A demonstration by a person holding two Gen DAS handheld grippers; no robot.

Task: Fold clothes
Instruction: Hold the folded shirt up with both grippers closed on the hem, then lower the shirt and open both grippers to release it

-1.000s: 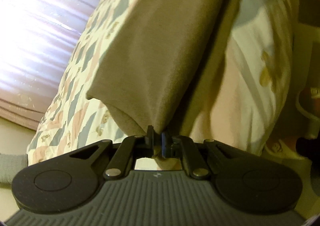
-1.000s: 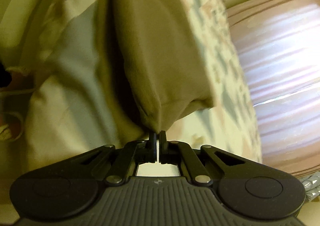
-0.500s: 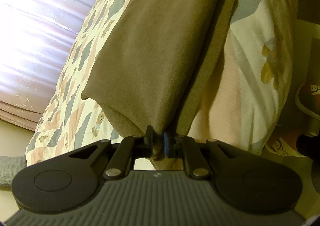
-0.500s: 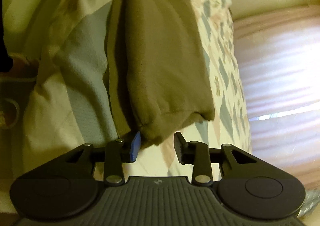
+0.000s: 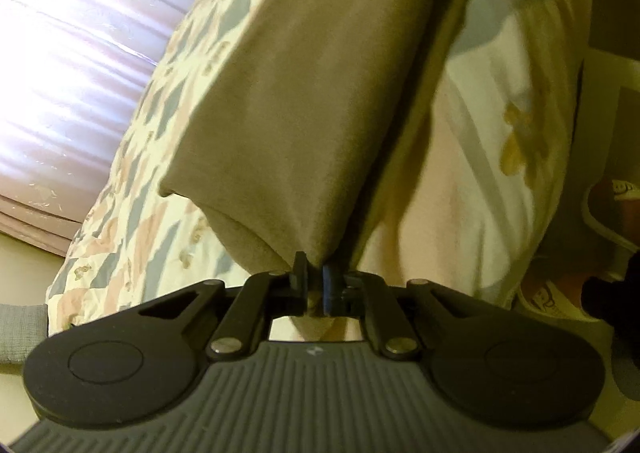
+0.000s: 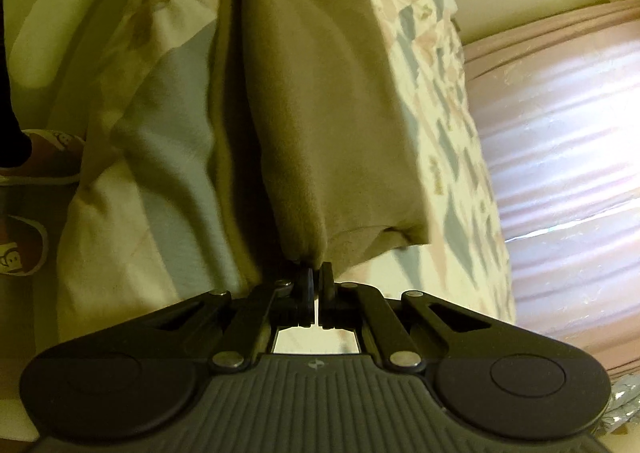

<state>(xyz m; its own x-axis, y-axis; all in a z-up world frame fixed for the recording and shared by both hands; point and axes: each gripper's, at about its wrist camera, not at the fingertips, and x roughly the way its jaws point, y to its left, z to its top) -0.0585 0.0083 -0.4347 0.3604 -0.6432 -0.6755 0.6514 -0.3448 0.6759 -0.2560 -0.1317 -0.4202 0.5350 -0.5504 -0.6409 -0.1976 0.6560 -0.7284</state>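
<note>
While both tongs are pressed together, the left tongs (image 5: 315, 281) and right tongs (image 6: 317, 280) each pinch a near corner of the olive-brown garment (image 5: 304, 101); it stretches away from them over the patchwork quilt (image 5: 132, 213) on the bed; pink curtain (image 6: 560, 141) beyond the quilt.

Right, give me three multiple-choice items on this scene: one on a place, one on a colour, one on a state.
1. Where does the garment lie?
A. on a patchwork quilt
B. on a wooden floor
C. on a hanger

2. What colour is the garment?
A. bright red
B. olive-brown
C. navy

3. How is the right gripper?
A. wide open, clear of the cloth
B. shut on the garment's corner
C. shut on a shoe

Key: 1 A, the checked quilt shows all round it. 2 B, both wrist views show dull olive-brown cloth. 3 B, the cloth's corner runs between the closed fingers.
</note>
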